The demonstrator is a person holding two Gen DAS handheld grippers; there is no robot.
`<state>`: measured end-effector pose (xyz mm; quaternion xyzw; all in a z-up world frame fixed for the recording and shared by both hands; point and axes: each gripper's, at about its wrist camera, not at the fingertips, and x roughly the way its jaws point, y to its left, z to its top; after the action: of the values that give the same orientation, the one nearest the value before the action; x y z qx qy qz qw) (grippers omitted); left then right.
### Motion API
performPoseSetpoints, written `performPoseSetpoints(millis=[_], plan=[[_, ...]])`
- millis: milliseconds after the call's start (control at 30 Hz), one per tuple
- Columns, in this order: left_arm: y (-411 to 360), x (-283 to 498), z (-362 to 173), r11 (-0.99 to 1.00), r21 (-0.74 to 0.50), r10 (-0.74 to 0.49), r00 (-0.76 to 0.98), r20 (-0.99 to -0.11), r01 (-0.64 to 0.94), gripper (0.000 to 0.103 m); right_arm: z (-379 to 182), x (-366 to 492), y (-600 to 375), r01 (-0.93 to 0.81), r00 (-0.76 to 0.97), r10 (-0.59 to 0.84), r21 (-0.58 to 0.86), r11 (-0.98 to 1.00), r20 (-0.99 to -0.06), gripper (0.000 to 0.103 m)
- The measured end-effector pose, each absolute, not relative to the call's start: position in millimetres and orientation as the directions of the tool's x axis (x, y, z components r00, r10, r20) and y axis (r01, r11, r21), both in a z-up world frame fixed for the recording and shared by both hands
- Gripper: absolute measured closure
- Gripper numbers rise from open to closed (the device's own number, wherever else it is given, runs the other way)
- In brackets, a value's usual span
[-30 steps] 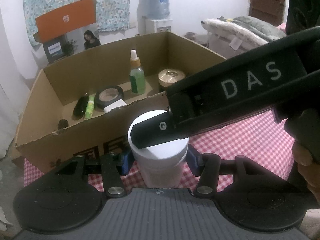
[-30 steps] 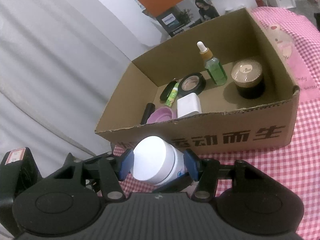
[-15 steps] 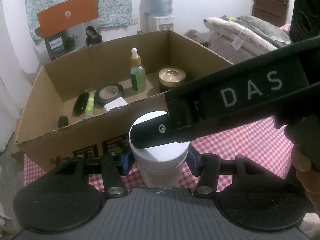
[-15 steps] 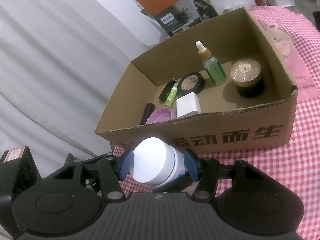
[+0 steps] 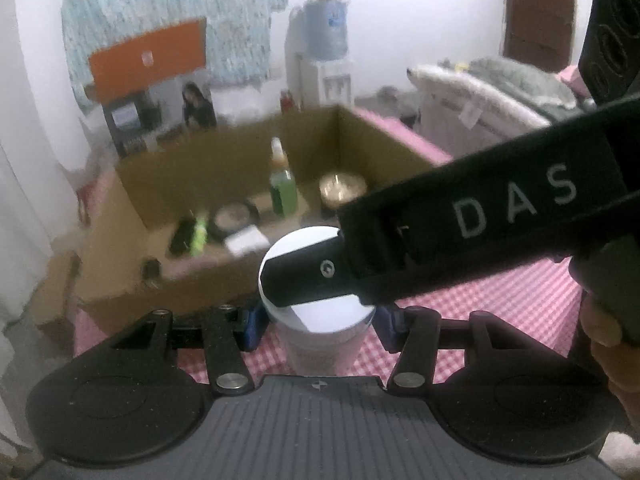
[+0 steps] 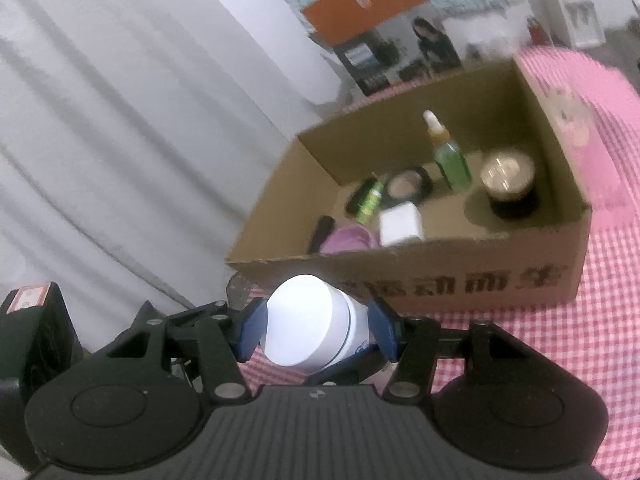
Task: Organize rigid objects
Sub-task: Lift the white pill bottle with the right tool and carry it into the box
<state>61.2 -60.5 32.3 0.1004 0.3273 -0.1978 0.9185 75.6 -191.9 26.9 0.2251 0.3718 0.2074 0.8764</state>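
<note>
Gripping white lidded jar (image 6: pixel 312 330) at lower centre of frame between both left gripper (image 5: pixel 318 322) and right gripper (image 6: pixel 316 334), each clamped on its sides for two-handed stability, clearing near wall of cardboard box (image 6: pixel 460 276) holding sorted items.

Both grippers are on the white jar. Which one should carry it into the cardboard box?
Probably left: the left gripper clamps the white jar around its body, while the right gripper holds only the lid end. The cardboard box lies just ahead.
</note>
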Motion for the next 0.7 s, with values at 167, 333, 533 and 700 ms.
performPoseSetpoints(millis=[167,333,533,700], plan=[[-51.9,48.8,76.7,0.906,0.098,-0.298,0.786,-0.542,0.412,0.05,73.5,61.3,-181.0,-0.299,0.683,0.543,0.491,0.818,-0.489,0.043],[-50.0,71.8,108.1,0.905,0.085,-0.324,0.807,-0.494,0.416,0.05,117.1,71.2,-177.4,-0.374,0.722,0.543,0.419,0.828,-0.429,0.043],[-56.8,133.2,101.4,0.895,-0.029,-0.381,0.728,-0.57,0.445,0.05,122.6,124.9,-197.5,-0.336,0.701,0.539,0.449,0.828,-0.468,0.043],[-69.5,176.7,63.8,0.891,-0.1,-0.389,0.63,-0.672,0.443,0.05,87.1,175.1,-223.7,-0.246,0.638,0.539,0.518,0.819,-0.55,0.043]])
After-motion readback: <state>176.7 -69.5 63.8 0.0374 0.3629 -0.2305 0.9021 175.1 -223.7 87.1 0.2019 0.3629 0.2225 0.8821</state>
